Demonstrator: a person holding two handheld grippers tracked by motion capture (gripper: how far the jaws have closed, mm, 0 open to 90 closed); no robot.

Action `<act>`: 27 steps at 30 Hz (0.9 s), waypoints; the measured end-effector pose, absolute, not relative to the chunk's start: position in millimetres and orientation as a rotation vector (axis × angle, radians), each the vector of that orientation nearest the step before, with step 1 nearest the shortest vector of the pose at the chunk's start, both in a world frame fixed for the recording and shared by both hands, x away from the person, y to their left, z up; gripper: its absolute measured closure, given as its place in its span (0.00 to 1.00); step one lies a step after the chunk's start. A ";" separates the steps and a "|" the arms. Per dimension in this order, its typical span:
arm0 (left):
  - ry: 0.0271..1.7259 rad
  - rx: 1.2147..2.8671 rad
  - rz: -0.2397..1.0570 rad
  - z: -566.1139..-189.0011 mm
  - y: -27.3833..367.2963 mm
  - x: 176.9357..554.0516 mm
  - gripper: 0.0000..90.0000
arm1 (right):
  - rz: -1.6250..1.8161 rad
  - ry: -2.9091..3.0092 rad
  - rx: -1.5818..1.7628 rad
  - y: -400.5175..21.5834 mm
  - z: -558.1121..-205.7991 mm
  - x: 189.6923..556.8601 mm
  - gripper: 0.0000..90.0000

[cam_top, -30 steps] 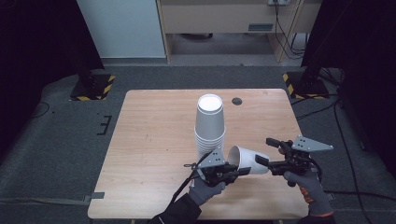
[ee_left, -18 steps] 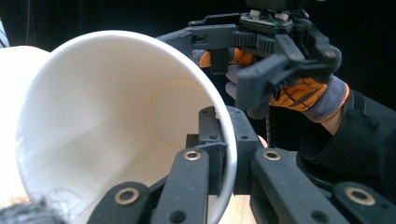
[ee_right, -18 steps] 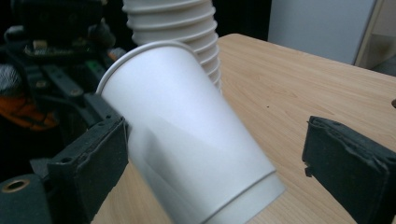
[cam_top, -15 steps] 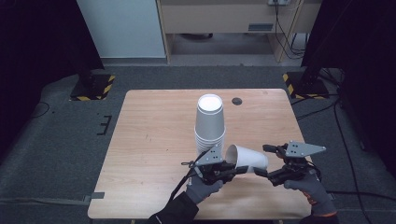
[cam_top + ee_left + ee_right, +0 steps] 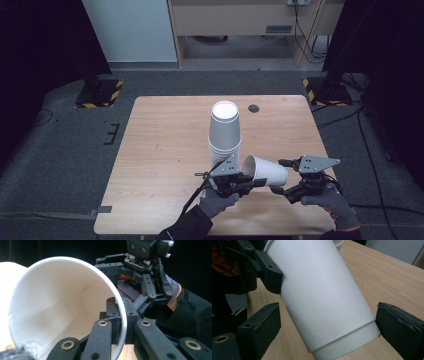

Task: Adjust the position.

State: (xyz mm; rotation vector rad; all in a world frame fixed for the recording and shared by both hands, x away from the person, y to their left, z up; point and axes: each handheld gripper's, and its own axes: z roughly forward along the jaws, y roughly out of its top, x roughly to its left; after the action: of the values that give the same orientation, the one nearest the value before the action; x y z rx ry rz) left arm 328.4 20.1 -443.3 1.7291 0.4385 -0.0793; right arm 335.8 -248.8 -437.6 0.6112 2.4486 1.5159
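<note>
My left gripper (image 5: 257, 182): clamped on rim of white paper cup (image 5: 267, 171) | cup: tipped sideways above the table (image 5: 165, 150), just beside the cup stack (image 5: 224, 131) | my right gripper (image 5: 277, 176): jaws spread around the cup's base, pads not pressing

A plain white paper cup (image 5: 267, 171) is lying tilted on its side above the table, its rim pinched by the left gripper (image 5: 250, 181), its base sitting between the right gripper's (image 5: 278, 176) spread pads.
</note>
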 end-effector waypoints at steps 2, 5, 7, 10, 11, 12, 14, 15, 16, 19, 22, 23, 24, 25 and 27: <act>0.440 1.730 -0.088 -443.1 19.6 328.5 0.96 | 1.503 2.458 0.601 -248.0 -438.5 335.8 0.08; 0.436 1.732 -0.099 -442.9 18.5 328.5 0.96 | 1.485 2.470 0.589 -246.6 -440.0 336.0 0.08; 0.430 1.733 -0.110 -443.0 17.4 328.4 0.96 | 1.473 2.479 0.577 -245.4 -441.3 336.1 0.08; 0.425 1.738 -0.116 -442.8 15.3 327.5 0.95 | 1.452 2.501 0.549 -242.0 -443.5 335.6 0.10; 0.426 1.739 -0.117 -442.9 15.0 327.5 0.95 | 1.452 2.501 0.549 -242.0 -443.5 335.6 0.10; 0.427 1.739 -0.119 -442.9 14.9 327.8 0.95 | 1.443 2.504 0.544 -241.8 -444.0 335.7 0.11; 0.427 1.737 -0.122 -443.0 15.0 328.2 0.95 | 1.439 2.509 0.542 -242.1 -444.4 335.5 0.11; 0.429 1.733 -0.127 -443.1 15.2 328.6 0.95 | 1.435 2.510 0.535 -242.6 -444.5 335.3 0.13; 0.429 1.733 -0.127 -443.1 15.2 328.6 0.95 | 1.433 2.512 0.529 -242.7 -444.7 335.0 0.13; 0.432 1.728 -0.139 -442.7 16.2 329.2 0.95 | 1.420 2.518 0.512 -242.5 -445.4 334.3 0.15; 0.431 1.733 -0.143 -443.3 15.7 329.1 0.95 | 1.407 2.523 0.508 -241.1 -446.2 333.9 0.15; 0.428 1.730 -0.157 -443.8 14.7 329.0 0.95 | 1.408 2.523 0.507 -240.2 -446.6 334.1 0.14; 0.423 1.730 -0.168 -444.1 13.4 328.7 0.95 | 1.417 2.528 0.503 -239.0 -447.0 334.2 0.12; 0.419 1.731 -0.173 -444.3 11.6 328.2 0.95 | 1.420 2.527 0.492 -237.4 -447.6 334.2 0.11; 0.413 1.743 -0.171 -444.5 8.7 327.2 0.95 | 1.415 2.540 0.484 -235.0 -448.7 334.2 0.11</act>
State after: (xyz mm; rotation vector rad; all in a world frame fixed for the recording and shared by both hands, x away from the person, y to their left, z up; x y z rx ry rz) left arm 327.2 8.7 -444.5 1.7427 0.4130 -0.1708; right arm 334.2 -235.0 -448.7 0.4844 2.5396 1.4149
